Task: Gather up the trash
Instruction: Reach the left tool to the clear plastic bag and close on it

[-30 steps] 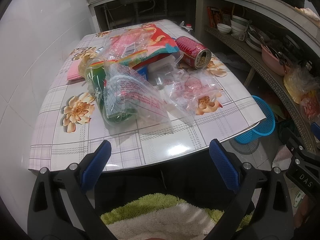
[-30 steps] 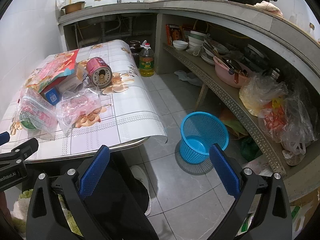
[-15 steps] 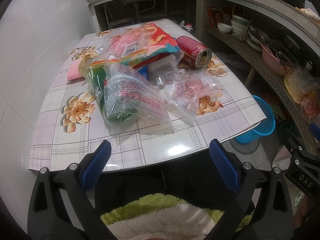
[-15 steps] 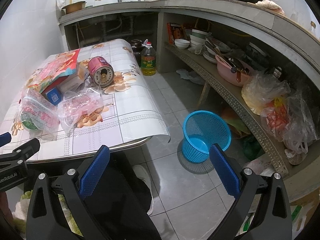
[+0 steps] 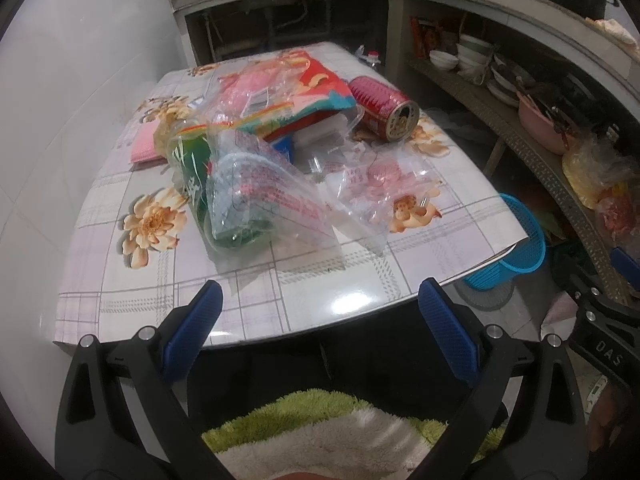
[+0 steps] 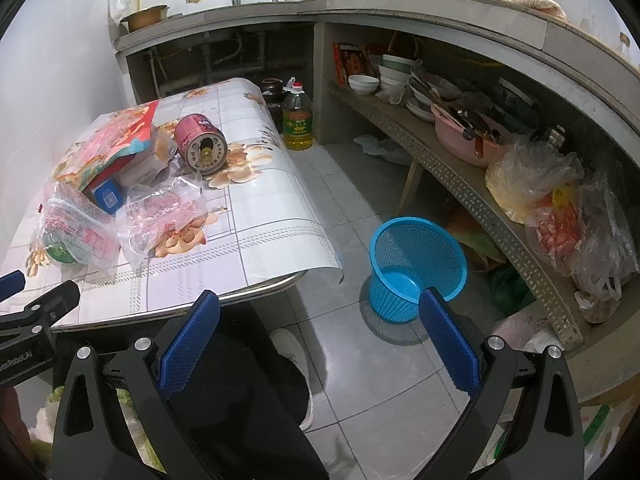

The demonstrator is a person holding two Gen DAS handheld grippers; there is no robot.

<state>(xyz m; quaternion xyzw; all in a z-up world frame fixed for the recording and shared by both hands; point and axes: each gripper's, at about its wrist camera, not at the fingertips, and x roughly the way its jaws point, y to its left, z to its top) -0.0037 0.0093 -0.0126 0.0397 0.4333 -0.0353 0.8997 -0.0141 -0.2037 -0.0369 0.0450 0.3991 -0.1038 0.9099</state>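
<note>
Trash lies on a flower-patterned table: a red can on its side, a clear bag with red print over a green item, a small clear pink-printed bag, and a red and pink snack packet. A blue mesh basket stands on the floor right of the table. My left gripper is open and empty at the table's near edge. My right gripper is open and empty above the floor near the basket.
A pink pad lies at the table's left. An oil bottle stands on the floor beyond the table. A curved shelf with bowls, a pink basin and plastic bags runs along the right. A white wall is on the left.
The right gripper has drifted slightly right, so the basket sits nearer its centre. The left view is almost unchanged.
</note>
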